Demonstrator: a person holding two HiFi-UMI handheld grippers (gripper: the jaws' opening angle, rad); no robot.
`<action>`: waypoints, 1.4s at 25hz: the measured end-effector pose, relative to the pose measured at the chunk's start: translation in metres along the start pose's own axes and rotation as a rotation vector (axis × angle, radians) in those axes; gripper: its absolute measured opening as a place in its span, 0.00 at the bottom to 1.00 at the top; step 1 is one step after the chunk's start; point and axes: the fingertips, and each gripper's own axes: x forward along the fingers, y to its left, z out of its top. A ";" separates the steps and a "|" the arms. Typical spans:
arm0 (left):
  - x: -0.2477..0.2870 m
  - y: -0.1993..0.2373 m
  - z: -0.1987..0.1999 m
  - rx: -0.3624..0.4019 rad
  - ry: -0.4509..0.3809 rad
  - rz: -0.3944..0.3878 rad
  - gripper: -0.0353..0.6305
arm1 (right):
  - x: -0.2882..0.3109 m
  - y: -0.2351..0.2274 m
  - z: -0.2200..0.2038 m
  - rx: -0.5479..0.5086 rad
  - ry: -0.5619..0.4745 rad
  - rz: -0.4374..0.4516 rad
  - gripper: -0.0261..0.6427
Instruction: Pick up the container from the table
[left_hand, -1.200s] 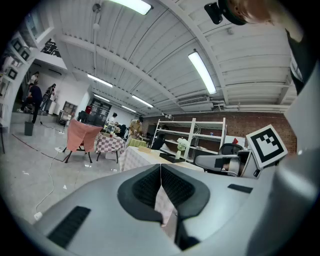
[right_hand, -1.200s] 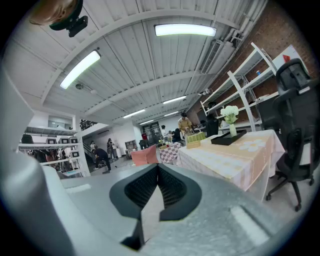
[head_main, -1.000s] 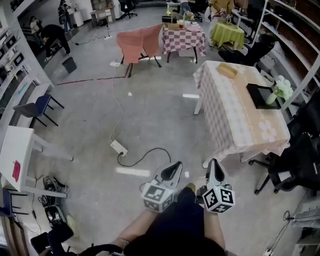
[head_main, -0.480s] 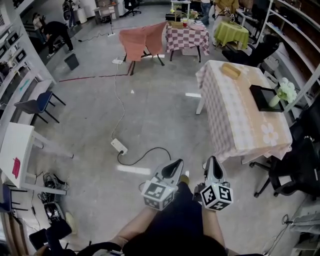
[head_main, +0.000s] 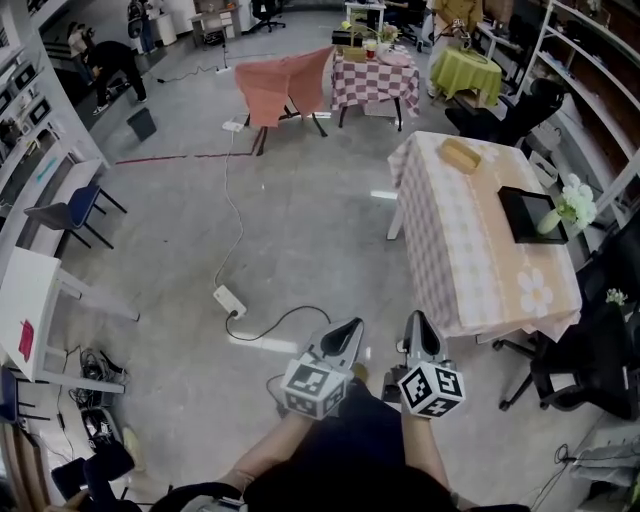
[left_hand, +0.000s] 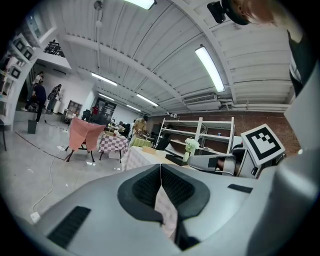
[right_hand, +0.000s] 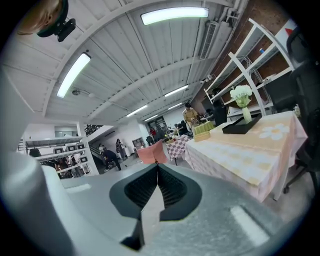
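Both tongs sit low in the head view, side by side and just apart. The left gripper (head_main: 348, 328) and the right gripper (head_main: 419, 322) are smooth grey plastic wedges with ribbed black pads, each backed by a cube with black-and-white square markers. In its own view the left gripper (left_hand: 161, 169) has its jaw tips pressed together with nothing caught between them. The right gripper (right_hand: 158, 167) is the same, fully closed and empty. Up at two o'clock from them stands the long table (head_main: 470, 250), draped in a soft pink-and-white checked cloth with a peach panel and a printed daisy. The container (head_main: 460, 155) rests at the table's far end, about one o'clock, well apart from both grippers. It is a small tan oblong, too small here to tell its material or whether it has a lid. It shows again as a speck in the left gripper view (left_hand: 149, 150) and in the right gripper view (right_hand: 201, 136). Near the table's three o'clock edge lies a flat black tray (head_main: 528, 213) with pale flowers (head_main: 572, 198) just beside it. The floor is glossy grey concrete, with a white power strip (head_main: 229, 300) at ten o'clock. The hands are hidden under the cubes, and only the forearms show, reaching forward with both grippers pointing nearly level, towards twelve o'clock.
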 end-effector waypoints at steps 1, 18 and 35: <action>0.008 0.001 0.002 0.000 0.001 -0.003 0.07 | 0.005 -0.005 0.003 0.008 0.001 -0.001 0.05; 0.117 0.032 0.029 -0.020 -0.028 0.019 0.07 | 0.098 -0.067 0.048 0.009 0.003 0.012 0.05; 0.165 0.039 0.030 -0.015 -0.024 0.041 0.07 | 0.135 -0.096 0.061 0.020 0.019 0.054 0.05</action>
